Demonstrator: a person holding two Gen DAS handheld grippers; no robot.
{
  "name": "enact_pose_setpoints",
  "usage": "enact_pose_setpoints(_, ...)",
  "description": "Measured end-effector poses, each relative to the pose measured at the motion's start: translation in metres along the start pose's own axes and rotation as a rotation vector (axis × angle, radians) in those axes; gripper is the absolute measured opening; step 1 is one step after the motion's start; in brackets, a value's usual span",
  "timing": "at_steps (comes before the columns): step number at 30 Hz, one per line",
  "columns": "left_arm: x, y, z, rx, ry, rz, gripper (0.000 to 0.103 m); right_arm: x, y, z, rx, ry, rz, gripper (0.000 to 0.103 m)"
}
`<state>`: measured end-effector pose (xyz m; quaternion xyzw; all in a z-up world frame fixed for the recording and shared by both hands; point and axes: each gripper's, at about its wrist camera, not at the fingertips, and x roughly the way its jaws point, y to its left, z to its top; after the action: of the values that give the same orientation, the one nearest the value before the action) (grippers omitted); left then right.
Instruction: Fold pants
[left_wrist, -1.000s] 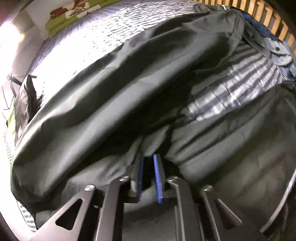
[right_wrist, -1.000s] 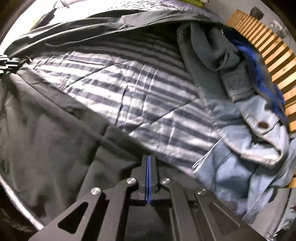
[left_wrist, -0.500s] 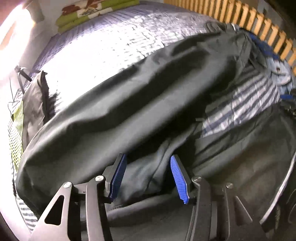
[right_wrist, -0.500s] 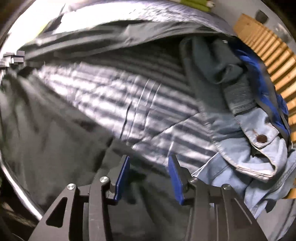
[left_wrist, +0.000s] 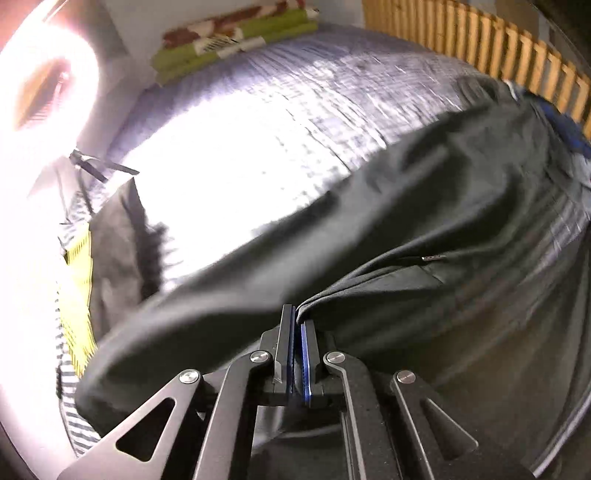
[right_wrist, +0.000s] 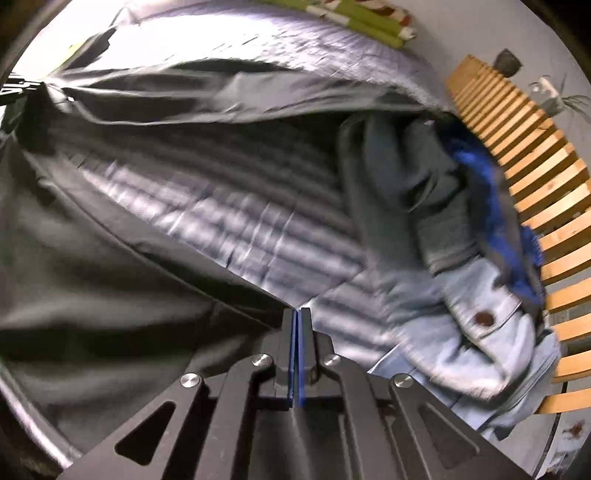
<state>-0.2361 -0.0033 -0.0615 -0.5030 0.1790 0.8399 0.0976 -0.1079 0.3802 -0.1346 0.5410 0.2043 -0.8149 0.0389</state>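
Dark grey pants (left_wrist: 332, 251) lie spread across a striped bedspread (left_wrist: 258, 140). My left gripper (left_wrist: 297, 321) is shut on a bunched edge of the pants, the fabric pulled taut from its blue pads. In the right wrist view the same pants (right_wrist: 92, 266) fill the left side, one leg (right_wrist: 207, 92) stretching across the top. My right gripper (right_wrist: 296, 314) is shut on the pants' edge at its tip. The other gripper (right_wrist: 14, 86) shows at the far left, holding the cloth.
A heap of denim and blue clothes (right_wrist: 472, 266) lies at the right, against a wooden slatted rail (right_wrist: 535, 184). Green rolled items (left_wrist: 236, 40) sit at the bed's far end. A dark garment (left_wrist: 114, 236) and yellow fabric (left_wrist: 77, 295) lie at the bed's left edge.
Both grippers were shut a second ago, stood open half a second ago, and have shut again on the pants' edge. The cloth is now lifted and taut, and both views have tilted up.
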Motion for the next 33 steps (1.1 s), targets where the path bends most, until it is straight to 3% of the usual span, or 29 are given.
enact_pose_setpoints(2,0.005,0.004,0.006,-0.008,0.007,-0.005,0.003,0.009,-0.003,0.01,-0.007,-0.002,-0.048,0.001)
enact_pose_setpoints(5,0.015,0.006,0.01,0.005,0.036,-0.023,0.007,0.036,-0.003,0.024,-0.024,0.086,-0.011,0.002)
enact_pose_setpoints(6,0.016,0.005,0.011,0.006,0.04,-0.01,0.008,0.039,-0.005,0.023,-0.018,0.098,-0.015,0.007)
enact_pose_setpoints(7,0.016,0.005,0.011,0.005,0.044,-0.002,0.021,0.041,-0.008,0.023,-0.004,0.101,-0.029,0.009)
enact_pose_setpoints(8,0.012,0.006,0.01,0.001,0.04,-0.004,0.042,0.04,-0.011,0.022,0.008,0.098,-0.032,0.013)
enact_pose_setpoints(9,0.007,0.007,0.007,-0.001,0.03,-0.013,0.052,0.037,-0.014,0.02,0.021,0.09,-0.028,0.015)
enact_pose_setpoints(10,-0.004,0.007,0.004,0.009,0.005,-0.021,0.062,0.03,-0.019,0.018,0.044,0.074,-0.024,0.016)
enact_pose_setpoints(11,-0.014,0.006,0.001,0.026,-0.021,-0.013,0.062,0.023,-0.023,0.016,0.062,0.057,-0.02,0.016)
enact_pose_setpoints(16,-0.038,0.0,-0.028,0.076,-0.022,-0.039,0.062,-0.019,-0.036,0.006,0.087,-0.051,0.047,0.016)
enact_pose_setpoints(21,-0.009,-0.024,-0.049,0.094,0.053,-0.031,0.056,-0.017,0.017,0.042,0.039,-0.09,0.173,0.016)
enact_pose_setpoints(24,0.016,-0.026,-0.05,0.047,0.075,-0.04,0.044,-0.038,0.071,0.045,-0.016,-0.109,0.169,0.016)
enact_pose_setpoints(26,0.029,-0.028,-0.05,0.047,0.091,-0.016,0.015,-0.038,0.088,0.053,-0.029,-0.106,0.192,0.016)
enact_pose_setpoints(28,0.037,-0.024,-0.05,0.014,0.107,-0.042,0.006,-0.025,0.098,0.061,-0.037,-0.102,0.205,0.018)
enact_pose_setpoints(33,0.028,-0.015,-0.045,-0.014,0.066,-0.043,0.003,0.0,0.124,0.076,-0.063,-0.074,0.24,0.026)
